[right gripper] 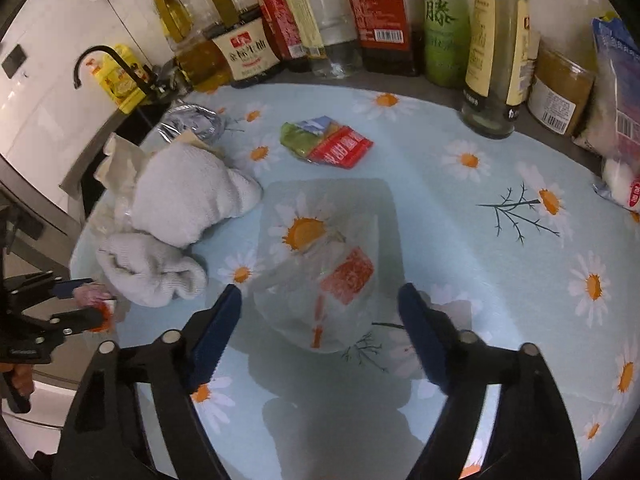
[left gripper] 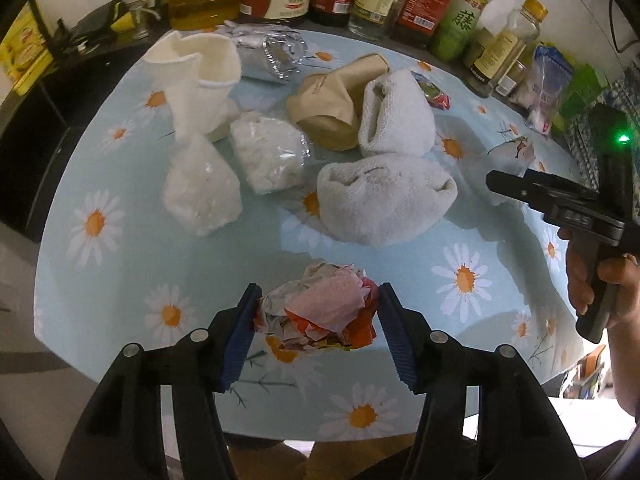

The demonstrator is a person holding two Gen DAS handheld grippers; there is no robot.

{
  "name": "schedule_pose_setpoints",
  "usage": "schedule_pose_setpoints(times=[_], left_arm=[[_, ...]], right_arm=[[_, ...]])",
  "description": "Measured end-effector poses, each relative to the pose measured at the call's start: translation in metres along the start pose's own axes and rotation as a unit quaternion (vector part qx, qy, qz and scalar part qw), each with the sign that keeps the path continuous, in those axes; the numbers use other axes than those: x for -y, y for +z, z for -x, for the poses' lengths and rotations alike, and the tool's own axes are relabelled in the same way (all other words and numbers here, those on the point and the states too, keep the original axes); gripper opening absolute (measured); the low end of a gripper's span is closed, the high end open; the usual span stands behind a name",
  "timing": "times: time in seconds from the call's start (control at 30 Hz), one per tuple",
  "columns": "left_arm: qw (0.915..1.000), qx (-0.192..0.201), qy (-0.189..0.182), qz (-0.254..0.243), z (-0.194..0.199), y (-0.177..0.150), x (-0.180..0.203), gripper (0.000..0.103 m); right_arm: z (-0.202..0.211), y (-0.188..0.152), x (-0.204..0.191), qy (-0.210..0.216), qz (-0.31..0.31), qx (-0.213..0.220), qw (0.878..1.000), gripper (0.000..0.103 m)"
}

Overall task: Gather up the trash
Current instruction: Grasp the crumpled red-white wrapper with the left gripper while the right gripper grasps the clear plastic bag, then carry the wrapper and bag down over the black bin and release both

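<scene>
Two grippers worked the table (left gripper: 120,264) at once. Left gripper (left gripper: 318,312) pinched the paper wad (left gripper: 324,312) (near edge) for removal; right gripper (right gripper: 320,320) straddled the clear bag (right gripper: 320,280), jaws wide, not gripping.

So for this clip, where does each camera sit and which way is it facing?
Left wrist: sits behind the left tongs, looking steeply down at the table; pads press a crumpled paper wad; the right tongs and a hand show at right.
Right wrist: sits behind the right tongs, looking down; open pads flank a clear plastic bag; the left tongs show at left.
Shared: the daisy tablecloth, two white towels, the back bottles.
</scene>
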State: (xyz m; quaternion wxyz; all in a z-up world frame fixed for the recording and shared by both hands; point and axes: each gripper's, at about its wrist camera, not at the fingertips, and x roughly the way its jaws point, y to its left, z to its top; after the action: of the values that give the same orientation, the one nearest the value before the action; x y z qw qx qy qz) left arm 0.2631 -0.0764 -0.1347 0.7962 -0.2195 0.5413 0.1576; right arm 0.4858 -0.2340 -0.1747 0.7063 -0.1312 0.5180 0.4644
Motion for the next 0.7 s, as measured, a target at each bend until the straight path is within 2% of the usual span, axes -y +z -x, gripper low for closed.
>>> schedule_pose_setpoints(times=[0.1, 0.47, 0.7], left_arm=[[0.9999, 0.001, 0.003, 0.016, 0.002, -0.005, -0.005, 0.057], [0.9994, 0.019, -0.001, 0.029, 0.016, -0.014, -0.015, 0.057], [0.9992, 0.033, -0.014, 0.019, 0.028, -0.023, -0.028, 0.057]], right_arm=[[-0.003, 0.001, 0.003, 0.011, -0.005, -0.008, 1.0, 0.06], [0.015, -0.002, -0.002, 0.004, -0.012, 0.013, 1.0, 0.06], [0.034, -0.012, -0.026, 0.0, -0.015, 0.028, 0.999, 0.06]])
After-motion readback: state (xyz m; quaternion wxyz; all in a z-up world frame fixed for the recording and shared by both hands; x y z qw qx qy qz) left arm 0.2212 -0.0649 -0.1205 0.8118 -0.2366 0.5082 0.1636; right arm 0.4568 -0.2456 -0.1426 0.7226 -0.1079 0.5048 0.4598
